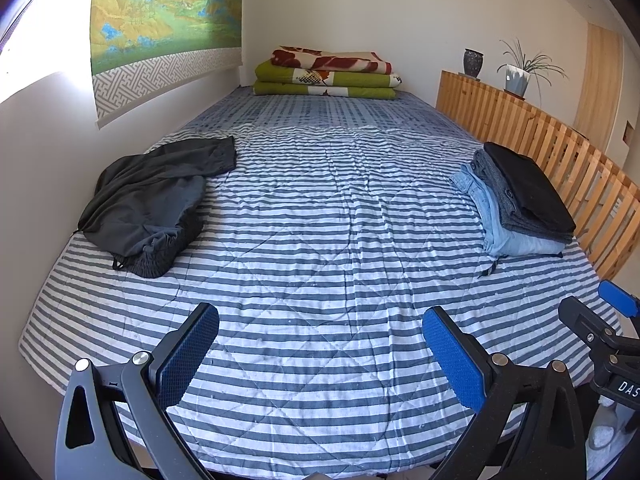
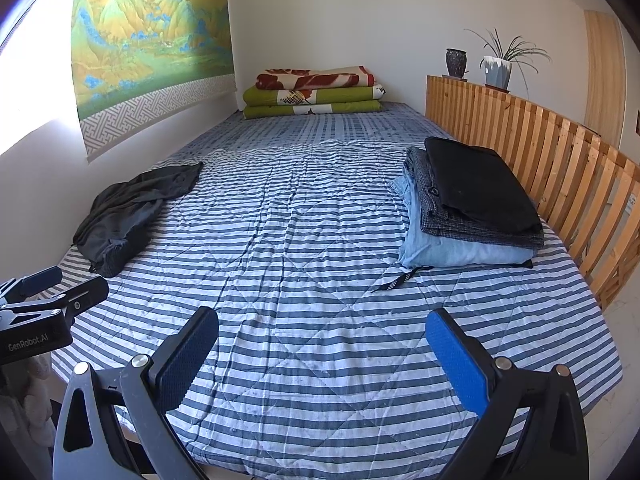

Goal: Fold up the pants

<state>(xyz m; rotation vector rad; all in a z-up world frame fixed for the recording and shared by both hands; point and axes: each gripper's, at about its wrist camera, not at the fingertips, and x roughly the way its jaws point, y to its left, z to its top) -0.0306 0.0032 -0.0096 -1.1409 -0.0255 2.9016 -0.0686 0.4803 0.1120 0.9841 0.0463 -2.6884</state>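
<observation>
Both the left gripper (image 1: 320, 354) and right gripper (image 2: 322, 354) have wide, empty jaws over the bed (image 1: 320, 220), while the soft, light pants (image 1: 152, 196) lie crumpled far ahead-left, probably best gripped at the waistband.

The landscape scroll (image 1: 168, 12) runs off the top edge in both views, the wooden door (image 2: 604, 76) is cut at the far right, the folded stack (image 2: 472, 208) hides its lower 2 layers, and the crumpled dark pants (image 1: 148, 204) conceal their legs.
</observation>
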